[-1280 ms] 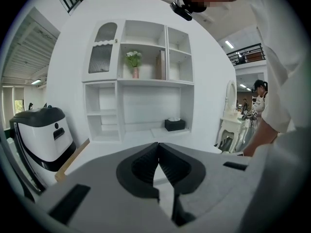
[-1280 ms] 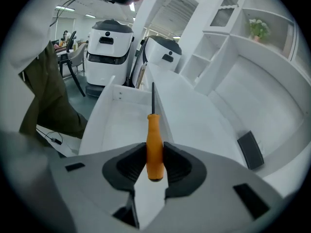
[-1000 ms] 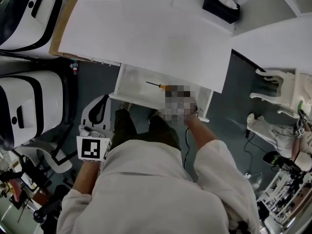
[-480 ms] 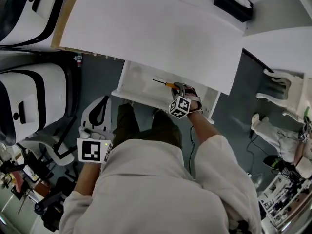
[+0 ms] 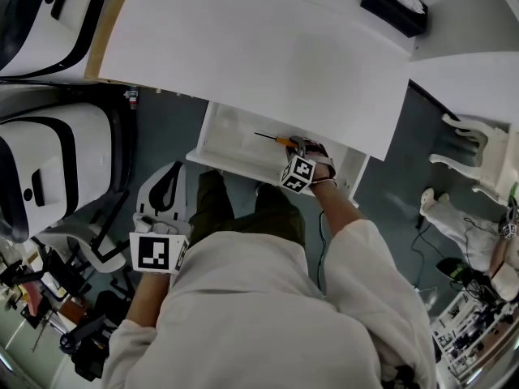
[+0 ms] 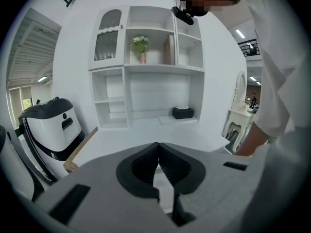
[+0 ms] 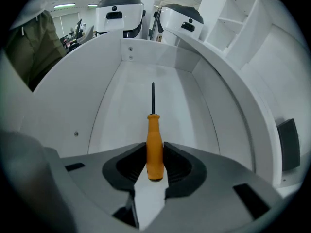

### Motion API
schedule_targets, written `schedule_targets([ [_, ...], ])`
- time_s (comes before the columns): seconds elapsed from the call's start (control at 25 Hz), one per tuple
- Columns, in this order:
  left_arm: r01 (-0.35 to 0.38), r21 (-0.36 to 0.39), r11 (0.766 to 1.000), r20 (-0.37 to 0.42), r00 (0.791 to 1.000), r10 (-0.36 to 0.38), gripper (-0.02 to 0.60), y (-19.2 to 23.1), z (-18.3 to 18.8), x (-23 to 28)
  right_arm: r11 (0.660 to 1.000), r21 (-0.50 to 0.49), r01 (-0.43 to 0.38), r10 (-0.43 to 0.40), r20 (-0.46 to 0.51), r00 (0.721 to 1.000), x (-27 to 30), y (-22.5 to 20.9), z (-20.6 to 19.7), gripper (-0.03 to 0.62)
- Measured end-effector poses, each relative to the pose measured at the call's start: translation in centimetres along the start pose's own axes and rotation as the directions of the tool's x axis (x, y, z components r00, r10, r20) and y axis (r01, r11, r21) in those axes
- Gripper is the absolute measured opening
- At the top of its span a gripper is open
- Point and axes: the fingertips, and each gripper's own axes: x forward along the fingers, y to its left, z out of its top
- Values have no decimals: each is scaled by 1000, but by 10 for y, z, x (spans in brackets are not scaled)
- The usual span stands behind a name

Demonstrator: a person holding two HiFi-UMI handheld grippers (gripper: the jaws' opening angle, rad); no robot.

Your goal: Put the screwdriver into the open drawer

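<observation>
My right tool (image 7: 155, 160) grasps the screwdriver (image 7: 154, 130) inside the drawer (image 7: 116, 110). Released too high, it could bounce. My left tool (image 6: 158, 154) is clenched and empty.

A big white table (image 5: 259, 47) stands on a dark grey floor (image 5: 162, 136). Behind it is a tall white shelf (image 6: 146, 67) with a little plant (image 6: 140, 45) up high and a black box (image 5: 393, 2) lower down. Two white and black machines (image 5: 49, 168) sit on the left.

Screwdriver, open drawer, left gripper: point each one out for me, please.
screwdriver (image 7: 154, 144): right gripper view, on the orange handle.
open drawer (image 7: 124, 110): right gripper view, on its bare white floor.
left gripper (image 6: 158, 144): left gripper view, where its closed fingertips meet.
</observation>
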Motion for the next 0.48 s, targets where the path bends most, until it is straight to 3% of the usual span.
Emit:
schedule_targets([
  [0.48, -1, -7, 1000, -10, 1000, 1, 5, 8, 0, 6, 999, -1, -46, 46, -37, 998, 11, 2, -3, 118],
])
